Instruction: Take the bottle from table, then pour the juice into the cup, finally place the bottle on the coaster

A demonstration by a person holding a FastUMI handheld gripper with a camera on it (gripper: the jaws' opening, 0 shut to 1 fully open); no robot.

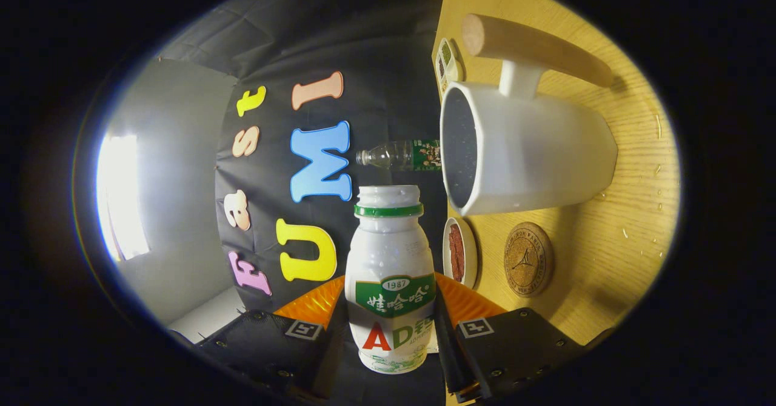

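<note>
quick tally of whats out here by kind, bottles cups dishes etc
bottles: 2, white juice bottle clamped in the tool, clear bottle beyond
cups: 1, white cup
coasters: 1, cork coaster
dishes: 2, round dish, small tray
total: 6

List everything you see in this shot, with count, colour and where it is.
White plastic juice bottle with green neck ring: 1, white, between the fingers.
White mug with wooden handle: 1, white, on the wooden table, beyond the bottle.
Round cork coaster: 1, brown, beside the mug.
Small white dish: 1, reddish contents, next to the coaster.
Clear plastic bottle: 1, behind the mug.
Small white box: 1, near the handle.
Gripper: 1, shut on the juice bottle.
</note>
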